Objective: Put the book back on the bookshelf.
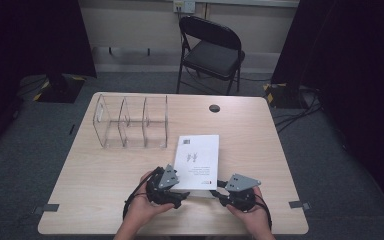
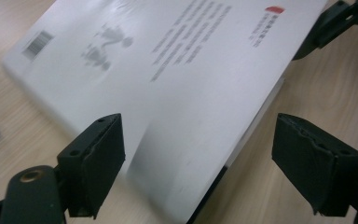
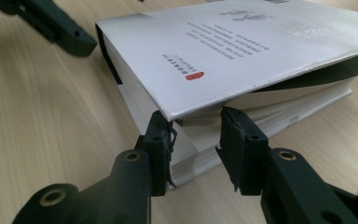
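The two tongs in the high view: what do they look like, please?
Both the left tongs and the right tongs are black, each topped with a grey three-cornered plate. Black cables trail from them toward the person. Their jaws carry black ridged pads and small brass-coloured rivets.

Book (image 1: pixel 198 161) is lying at table (image 1: pixel 260 150) centre-front, blocking the lane betw. both grippers. Clear divider rack (image 1: pixel 130 121) is standing at approx. 10 o'clock from the book, walling off the back-left. Small dark hole (image 1: pixel 214 108) is sitting at 12 o'clock, flush, no hindrance. Open tabletop is running at 3 o'clock and 9 o'clock of the book. Folding chair (image 1: pixel 211 52) is standing beyond the far edge, well apart.
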`<state>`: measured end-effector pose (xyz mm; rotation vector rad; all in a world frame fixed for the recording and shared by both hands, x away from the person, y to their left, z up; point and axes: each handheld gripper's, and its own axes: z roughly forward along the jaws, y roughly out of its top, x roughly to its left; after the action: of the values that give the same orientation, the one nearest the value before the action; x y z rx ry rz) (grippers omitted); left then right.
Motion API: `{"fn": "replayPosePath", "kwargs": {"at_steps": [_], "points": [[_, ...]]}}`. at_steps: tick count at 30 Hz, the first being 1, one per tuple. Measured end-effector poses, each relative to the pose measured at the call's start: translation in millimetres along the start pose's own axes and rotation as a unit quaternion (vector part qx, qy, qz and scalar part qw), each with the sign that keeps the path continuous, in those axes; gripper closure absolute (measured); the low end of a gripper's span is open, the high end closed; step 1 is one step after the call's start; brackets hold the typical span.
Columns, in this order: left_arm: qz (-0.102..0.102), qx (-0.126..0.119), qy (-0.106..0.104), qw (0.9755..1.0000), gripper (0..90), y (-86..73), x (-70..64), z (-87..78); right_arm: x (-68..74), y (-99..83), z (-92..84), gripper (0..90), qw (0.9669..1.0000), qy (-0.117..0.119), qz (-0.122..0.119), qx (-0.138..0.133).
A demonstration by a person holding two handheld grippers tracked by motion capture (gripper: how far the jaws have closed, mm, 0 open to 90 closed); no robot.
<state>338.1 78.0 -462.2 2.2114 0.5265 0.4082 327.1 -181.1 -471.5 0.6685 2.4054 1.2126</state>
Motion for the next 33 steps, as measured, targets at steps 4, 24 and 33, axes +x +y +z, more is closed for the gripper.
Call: {"fn": "replayPosePath", "kwargs": {"at_steps": [4,24,33], "points": [[0.009,0.001,0.018,0.9998,11.9,6.3,-3.6,12.9,-0.7,4.0,-1.6,64.7,0.9999,0.000,0.012,-0.007],[0.041,-0.011,0.076,0.9962,18.9,13.9,-7.5,27.0,-2.5,16.7,-8.4,63.9,0.9990,0.014,0.036,-0.022],[0.070,-0.005,0.063,0.9956,33.0,18.5,-8.9,18.5,-0.2,-0.1,-5.0,38.6,0.9995,0.009,0.023,-0.020]]}}
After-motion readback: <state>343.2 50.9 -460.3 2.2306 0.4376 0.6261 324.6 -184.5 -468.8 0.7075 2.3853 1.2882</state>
